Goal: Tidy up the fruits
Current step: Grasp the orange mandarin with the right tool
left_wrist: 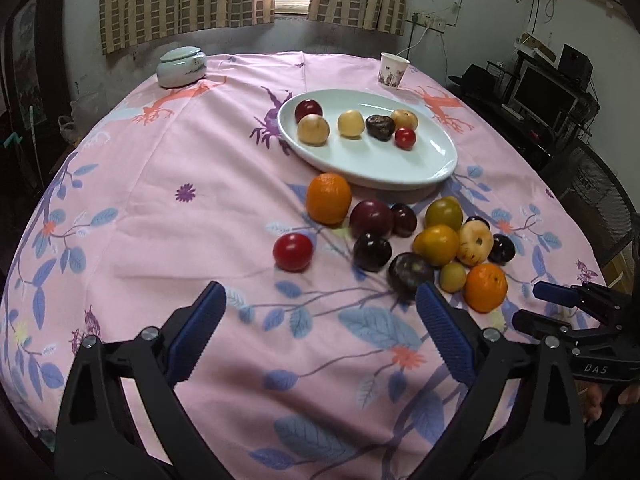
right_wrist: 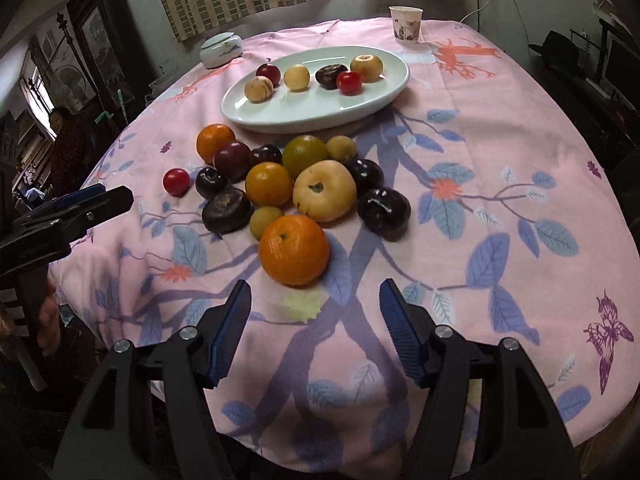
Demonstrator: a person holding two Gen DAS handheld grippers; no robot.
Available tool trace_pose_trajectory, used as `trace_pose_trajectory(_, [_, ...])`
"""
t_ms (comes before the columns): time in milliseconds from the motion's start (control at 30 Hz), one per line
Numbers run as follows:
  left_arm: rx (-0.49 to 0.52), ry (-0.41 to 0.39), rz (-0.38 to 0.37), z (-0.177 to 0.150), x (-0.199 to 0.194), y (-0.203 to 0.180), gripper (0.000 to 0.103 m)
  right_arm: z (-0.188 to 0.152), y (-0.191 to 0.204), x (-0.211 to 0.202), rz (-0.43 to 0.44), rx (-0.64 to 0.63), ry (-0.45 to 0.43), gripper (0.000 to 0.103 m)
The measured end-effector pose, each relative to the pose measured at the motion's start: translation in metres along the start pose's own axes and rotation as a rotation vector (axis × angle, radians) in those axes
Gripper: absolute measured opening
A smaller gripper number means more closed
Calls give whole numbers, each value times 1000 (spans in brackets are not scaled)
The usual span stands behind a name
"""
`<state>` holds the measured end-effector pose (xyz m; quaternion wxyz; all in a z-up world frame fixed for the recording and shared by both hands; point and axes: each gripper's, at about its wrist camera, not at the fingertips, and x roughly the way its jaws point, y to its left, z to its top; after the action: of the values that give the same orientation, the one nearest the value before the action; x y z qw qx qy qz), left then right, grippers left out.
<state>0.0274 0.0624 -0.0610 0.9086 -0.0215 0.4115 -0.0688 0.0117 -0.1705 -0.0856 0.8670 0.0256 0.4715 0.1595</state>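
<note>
A white oval plate (left_wrist: 384, 164) (right_wrist: 280, 114) holds several small fruits: red, pale yellow and dark ones. In front of it a pile of loose fruit lies on the pink cloth: oranges (left_wrist: 329, 198) (right_wrist: 294, 249), dark plums (left_wrist: 372, 251) (right_wrist: 383, 207), a red fruit (left_wrist: 293, 252) (right_wrist: 176, 181), a pale apple (right_wrist: 325, 190) and yellow-green fruits. My left gripper (left_wrist: 320, 304) is open and empty, just short of the pile. My right gripper (right_wrist: 316, 300) is open and empty, just short of the nearest orange. Each gripper shows at the edge of the other's view, the right in the left wrist view (left_wrist: 560, 308) and the left in the right wrist view (right_wrist: 92, 200).
A lidded ceramic jar (left_wrist: 181, 66) (right_wrist: 221, 50) and a paper cup (left_wrist: 393, 69) (right_wrist: 405, 24) stand at the table's far edge. The round table has a pink floral cloth (left_wrist: 160, 200). Shelves and a monitor (left_wrist: 544, 92) stand to the right.
</note>
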Motion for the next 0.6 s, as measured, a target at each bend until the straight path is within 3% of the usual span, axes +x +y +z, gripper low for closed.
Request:
trace_pose_trajectory(233, [-23,-11,9,-13,-9,9,98,-1,-7,2,12,60,-7,67])
trace_pose_trajectory(433, [13,2,3,-13,-3,2,98,13,15,18,-58,-64,-45,67])
trace_pose_trajectory(533, [20,14,5,-12,2,1,98,19,19,31,-53,-82,-31,67])
trace_pose_trajectory(600, [15,21,-2,-12,5,1,98,21,19,38,-53,-86,-27,55])
